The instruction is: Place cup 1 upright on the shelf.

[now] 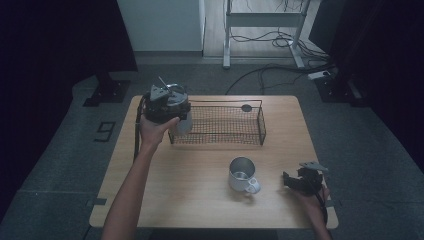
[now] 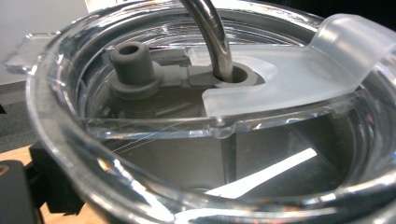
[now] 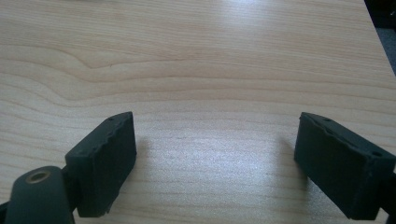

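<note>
While our left hand-held gripper (image 1: 167, 107) hangs above the left end of the wire basket (image 1: 220, 125), it carries a tumbler (image 1: 181, 117) with a clear plastic lid (image 2: 196, 121) and a metal straw (image 2: 212, 37). From above, the tumbler sits tight against that gripper, raised off the table (image 1: 200, 200) at the basket's left end. How far its jaws stand apart we cannot tell, since the lid hides them in the left gripper view; part of one black jaw peeks out at the lower left corner. Up close, the lid shows a grey rubber stopper (image 2: 133, 65) beside the hole where the straw passes through, and a frosted sliding tab (image 2: 289, 79) lying across the top. The straw leans up and away from the hole.

Our right hand-held gripper (image 1: 292, 181) rests low over the table near its right front corner, well apart from the tumbler. In the right gripper view its two black pads (image 3: 105, 163) stand parted, with bare wood grain between them and nothing held.

Between the two grippers, a metal mug (image 1: 242, 175) stands upright on the table, handle turned toward the front edge, near the right gripper but not touching it. The basket lies farther back, and a small dark round thing (image 1: 246, 107) shows at its far side.
</note>
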`<state>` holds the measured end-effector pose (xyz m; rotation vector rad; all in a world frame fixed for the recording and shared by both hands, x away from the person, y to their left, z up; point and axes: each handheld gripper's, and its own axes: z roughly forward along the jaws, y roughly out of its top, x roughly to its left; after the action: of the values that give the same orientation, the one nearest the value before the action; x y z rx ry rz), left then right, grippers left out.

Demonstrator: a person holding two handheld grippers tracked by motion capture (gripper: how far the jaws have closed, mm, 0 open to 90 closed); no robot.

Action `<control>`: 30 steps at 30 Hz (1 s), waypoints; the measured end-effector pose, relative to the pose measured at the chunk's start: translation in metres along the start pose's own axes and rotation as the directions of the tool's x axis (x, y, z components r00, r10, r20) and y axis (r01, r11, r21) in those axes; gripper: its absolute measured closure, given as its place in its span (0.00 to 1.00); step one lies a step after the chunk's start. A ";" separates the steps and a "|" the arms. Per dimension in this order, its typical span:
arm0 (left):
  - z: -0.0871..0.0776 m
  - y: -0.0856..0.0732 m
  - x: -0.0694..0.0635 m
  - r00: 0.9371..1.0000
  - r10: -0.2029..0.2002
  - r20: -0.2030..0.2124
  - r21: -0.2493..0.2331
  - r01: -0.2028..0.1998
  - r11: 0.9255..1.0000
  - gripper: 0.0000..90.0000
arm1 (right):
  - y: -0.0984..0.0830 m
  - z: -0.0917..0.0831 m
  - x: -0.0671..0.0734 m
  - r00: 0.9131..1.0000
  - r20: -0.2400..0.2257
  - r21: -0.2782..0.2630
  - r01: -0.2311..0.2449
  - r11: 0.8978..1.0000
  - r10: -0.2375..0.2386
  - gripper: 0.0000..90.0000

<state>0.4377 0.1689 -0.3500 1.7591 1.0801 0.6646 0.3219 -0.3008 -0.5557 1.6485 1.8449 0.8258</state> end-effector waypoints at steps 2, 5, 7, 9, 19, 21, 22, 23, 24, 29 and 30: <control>0.001 0.001 0.000 1.000 0.001 0.000 0.002 -0.001 1.000 0.04 | 0.000 0.000 0.000 1.000 0.000 0.000 0.000 1.000 0.000 0.14; 0.004 0.004 -0.001 1.000 0.002 0.001 0.002 -0.002 1.000 0.04 | 0.000 0.000 0.000 1.000 0.000 0.000 0.000 1.000 0.000 0.14; 0.005 0.005 -0.002 1.000 0.002 0.002 0.000 -0.002 1.000 0.04 | 0.000 0.000 0.000 1.000 0.000 0.000 0.000 1.000 0.000 0.14; 0.006 0.006 -0.002 1.000 0.001 0.002 -0.001 -0.001 1.000 0.05 | 0.000 0.000 0.000 1.000 0.000 0.000 0.000 1.000 0.000 0.14; 0.017 0.011 -0.005 1.000 0.001 0.007 0.007 -0.001 1.000 0.04 | 0.000 0.000 0.000 1.000 0.000 0.000 0.001 1.000 -0.001 0.14; 0.020 0.011 -0.005 1.000 0.000 0.006 0.009 0.000 1.000 0.04 | 0.000 0.000 0.000 1.000 0.000 0.000 0.000 1.000 0.000 0.14; 0.022 0.012 -0.005 1.000 0.000 0.007 0.011 0.000 1.000 0.04 | 0.000 0.000 0.000 1.000 -0.001 0.000 0.000 1.000 0.000 0.14; 0.023 0.012 -0.006 1.000 -0.001 0.008 0.010 0.000 1.000 0.04 | 0.000 0.000 0.000 1.000 -0.001 0.000 0.000 1.000 0.000 0.14; 0.025 0.013 -0.006 1.000 0.000 0.009 0.011 0.000 1.000 0.05 | 0.000 0.000 0.000 1.000 -0.001 0.000 0.000 1.000 0.000 0.14; 0.033 0.015 -0.005 1.000 -0.003 0.010 0.015 0.003 1.000 0.04 | 0.000 0.000 0.000 1.000 -0.001 0.001 0.000 1.000 0.000 0.14; 0.035 0.016 -0.005 1.000 -0.003 0.009 0.015 0.003 1.000 0.04 | 0.000 0.000 0.000 1.000 -0.001 0.001 0.000 1.000 0.000 0.14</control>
<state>0.4693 0.1469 -0.3502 1.7715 1.0845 0.6475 0.3217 -0.3008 -0.5557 1.6490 1.8461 0.8258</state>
